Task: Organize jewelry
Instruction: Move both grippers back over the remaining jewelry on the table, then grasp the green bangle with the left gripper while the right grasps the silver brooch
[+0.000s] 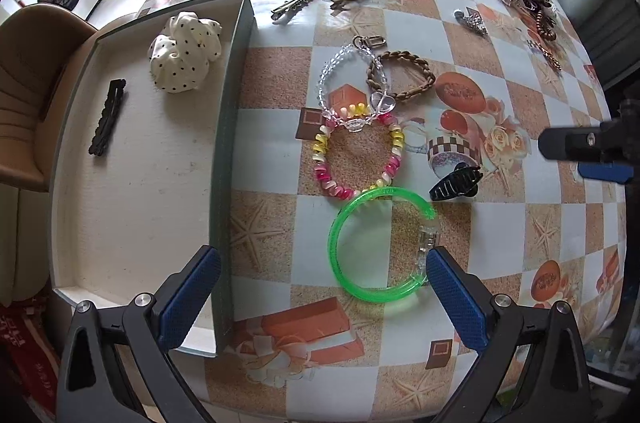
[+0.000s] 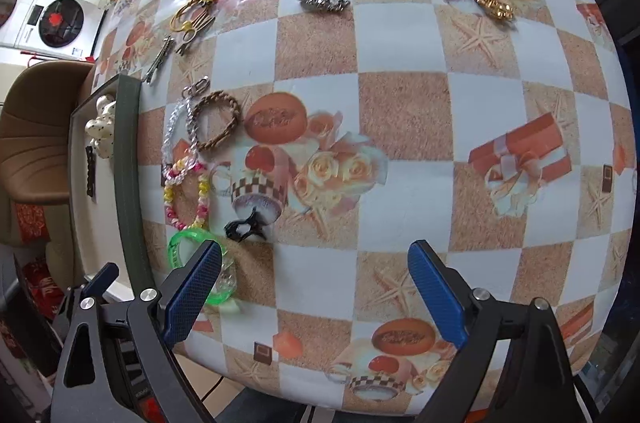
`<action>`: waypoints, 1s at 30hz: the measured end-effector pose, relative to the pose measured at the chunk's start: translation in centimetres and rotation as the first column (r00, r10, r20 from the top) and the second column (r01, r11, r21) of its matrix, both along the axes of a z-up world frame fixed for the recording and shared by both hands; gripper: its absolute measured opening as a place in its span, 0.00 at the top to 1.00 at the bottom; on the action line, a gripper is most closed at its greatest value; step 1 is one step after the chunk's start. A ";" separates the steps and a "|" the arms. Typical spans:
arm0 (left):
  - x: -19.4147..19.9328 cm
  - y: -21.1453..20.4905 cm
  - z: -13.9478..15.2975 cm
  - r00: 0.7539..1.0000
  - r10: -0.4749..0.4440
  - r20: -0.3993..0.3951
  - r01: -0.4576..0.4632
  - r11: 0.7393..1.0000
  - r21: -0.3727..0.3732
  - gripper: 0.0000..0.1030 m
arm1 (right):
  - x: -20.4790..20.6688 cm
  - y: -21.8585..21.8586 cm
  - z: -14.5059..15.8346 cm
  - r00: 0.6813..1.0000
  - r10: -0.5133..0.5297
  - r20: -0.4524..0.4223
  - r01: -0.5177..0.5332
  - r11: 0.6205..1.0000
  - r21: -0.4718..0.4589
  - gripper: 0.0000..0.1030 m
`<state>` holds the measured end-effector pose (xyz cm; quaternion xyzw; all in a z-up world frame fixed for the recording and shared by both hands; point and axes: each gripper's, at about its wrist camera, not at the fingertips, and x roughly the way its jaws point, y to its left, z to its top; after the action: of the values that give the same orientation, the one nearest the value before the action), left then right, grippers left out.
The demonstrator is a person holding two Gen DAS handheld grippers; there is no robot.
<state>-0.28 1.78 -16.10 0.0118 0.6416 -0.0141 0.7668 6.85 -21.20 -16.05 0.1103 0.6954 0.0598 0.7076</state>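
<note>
Sorting of jewelry into the shallow grey tray (image 1: 236, 159), midway: inside it already a polka-dot scrunchie (image 1: 186, 51) and a black hair clip (image 1: 107, 117). Just beside the tray's right wall, on the checked tablecloth (image 1: 500, 263), a chain of overlapping pieces: neon-green bangle (image 1: 360, 247) nearest, then pink-and-yellow bead bracelet (image 1: 360, 155), clear crystal bracelet (image 1: 340, 79) and braided brown bracelet (image 1: 402, 75) farther on. Black claw clip (image 1: 456, 183) to the right of the bangle. Left gripper (image 1: 324, 295) spread wide, empty, poised above the bangle. Right gripper (image 2: 316, 287) likewise wide and empty, farther right of the tray. Probable next move: lowering onto the bangle's rim, closing, lifting clear of the bead bracelet touching it, carrying leftward into the tray.
</note>
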 end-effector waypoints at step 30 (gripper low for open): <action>0.9 -0.3 -5.0 0.995 0.095 0.005 -0.095 0.995 -0.007 0.28 | 13.8 2.7 -4.1 0.933 0.257 0.253 -0.193 0.948 -0.254 0.25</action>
<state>0.59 1.45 -21.07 -0.0215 0.6394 0.0203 0.7683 20.62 -18.47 -20.16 -0.0610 0.5972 0.0770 0.7960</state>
